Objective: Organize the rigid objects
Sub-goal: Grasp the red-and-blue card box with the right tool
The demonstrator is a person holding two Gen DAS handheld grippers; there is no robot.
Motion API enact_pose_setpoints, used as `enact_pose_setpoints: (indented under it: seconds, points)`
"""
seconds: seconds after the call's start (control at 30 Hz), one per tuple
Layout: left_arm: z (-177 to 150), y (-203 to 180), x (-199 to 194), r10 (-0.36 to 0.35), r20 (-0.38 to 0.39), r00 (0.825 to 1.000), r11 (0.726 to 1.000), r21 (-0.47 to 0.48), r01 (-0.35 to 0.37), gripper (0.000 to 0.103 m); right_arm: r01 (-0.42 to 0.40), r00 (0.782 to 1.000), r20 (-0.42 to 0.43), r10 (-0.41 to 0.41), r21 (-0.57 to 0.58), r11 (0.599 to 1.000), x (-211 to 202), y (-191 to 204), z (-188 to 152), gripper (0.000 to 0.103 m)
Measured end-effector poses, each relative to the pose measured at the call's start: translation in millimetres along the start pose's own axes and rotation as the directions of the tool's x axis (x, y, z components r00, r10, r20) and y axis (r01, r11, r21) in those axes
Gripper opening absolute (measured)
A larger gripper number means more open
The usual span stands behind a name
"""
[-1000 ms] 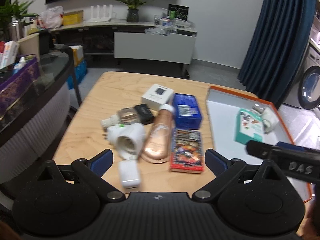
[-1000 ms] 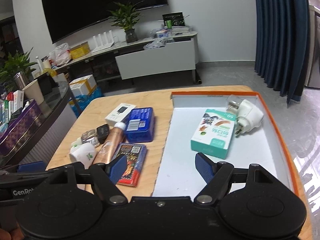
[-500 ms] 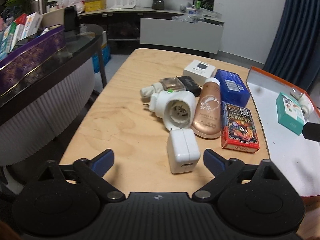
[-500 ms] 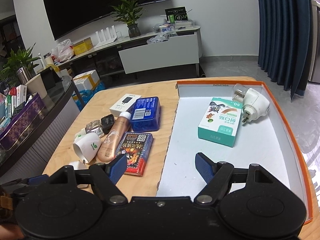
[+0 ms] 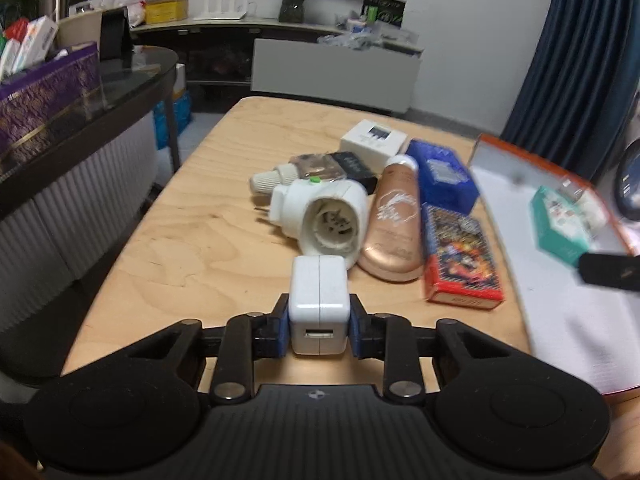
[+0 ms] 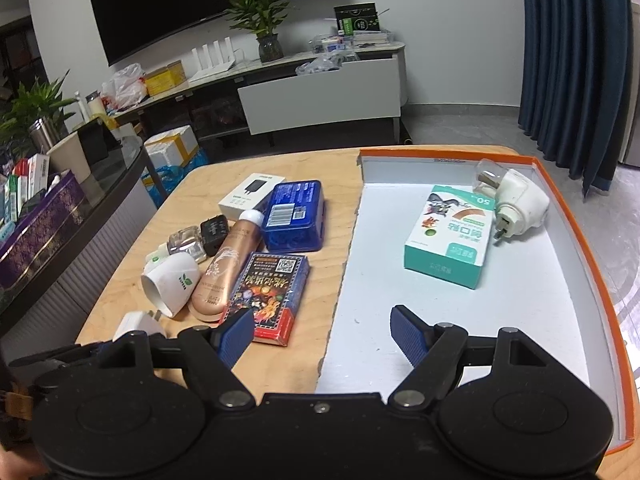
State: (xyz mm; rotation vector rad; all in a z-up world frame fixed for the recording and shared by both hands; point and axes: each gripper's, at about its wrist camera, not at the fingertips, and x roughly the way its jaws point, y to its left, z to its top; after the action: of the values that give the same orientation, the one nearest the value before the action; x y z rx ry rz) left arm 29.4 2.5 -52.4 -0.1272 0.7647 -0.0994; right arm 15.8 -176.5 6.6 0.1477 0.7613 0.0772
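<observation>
Clamping the white USB charger [image 5: 319,304] between its blue pads [image 5: 283,330], the left hand-held gripper [image 5: 319,330] has just closed its jaws, one pad pressed on each side of the cube, whose port faces the camera. The charger sits at the near edge of the wooden surface [image 5: 208,232], touching the white plug-in device [image 5: 320,216] behind it. Beside that lie a copper tube [image 5: 394,224], a red card box [image 5: 460,256], a blue box [image 5: 444,176] and a small white box [image 5: 374,140]. The right hand-held gripper [image 6: 322,334] hangs with jaws apart and nothing between them, over the near edge of the orange-rimmed white tray [image 6: 580,216]. Inside the tray rest a teal box [image 6: 448,240] and a white plug adapter [image 6: 516,202], touching each other.
</observation>
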Motion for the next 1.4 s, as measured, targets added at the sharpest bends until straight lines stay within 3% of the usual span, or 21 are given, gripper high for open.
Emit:
enact_pose_setpoints:
  seconds: [0.4, 0.73, 0.83, 1.0, 1.03, 1.07, 1.1, 1.27, 1.4]
  points:
    - [3, 22, -18, -0.013, 0.055, 0.998, 0.999, -0.030, 0.015, 0.029, -0.060, 0.994, -0.095, 0.060, -0.005, 0.998, 52, 35, 7, 0.089]
    - [7, 28, -24, -0.068, 0.092, 0.993, 0.997, -0.039, 0.072, 0.029, 0.020, 0.991, -0.136, -0.021, -0.011, 1.000, 94, 46, 13, 0.089]
    - [7, 29, -21, -0.077, 0.093, 0.993, 0.996, -0.038, 0.081, 0.029, 0.009, 0.987, -0.160, -0.007, 0.015, 1.000, 107, 45, 17, 0.091]
    - [6, 31, -17, -0.084, 0.087, 0.993, 0.995, -0.047, 0.088, 0.029, 0.041, 0.989, -0.141, -0.043, -0.018, 0.999, 119, 52, 22, 0.094]
    - [5, 31, -16, -0.084, 0.087, 0.993, 0.995, -0.048, 0.089, 0.029, 0.049, 0.990, -0.135, -0.050, -0.015, 0.999, 120, 52, 23, 0.093]
    - [5, 31, -16, -0.085, 0.086, 0.993, 0.995, -0.049, 0.090, 0.029, 0.049, 0.991, -0.128, -0.050, -0.009, 0.999, 120, 52, 23, 0.078]
    - [5, 31, -16, -0.087, 0.085, 0.993, 0.995, -0.050, 0.092, 0.029, 0.049, 0.991, -0.124, -0.050, -0.008, 0.999, 118, 53, 23, 0.075]
    - [6, 31, -16, -0.092, 0.086, 0.992, 0.994, -0.047, 0.096, 0.029, 0.064, 0.991, -0.119, -0.064, -0.008, 0.998, 111, 49, 18, 0.073]
    - [7, 27, -19, -0.098, 0.092, 0.991, 0.994, -0.034, 0.101, 0.029, 0.055, 0.997, -0.055, -0.054, 0.010, 0.998, 89, 42, 18, 0.071]
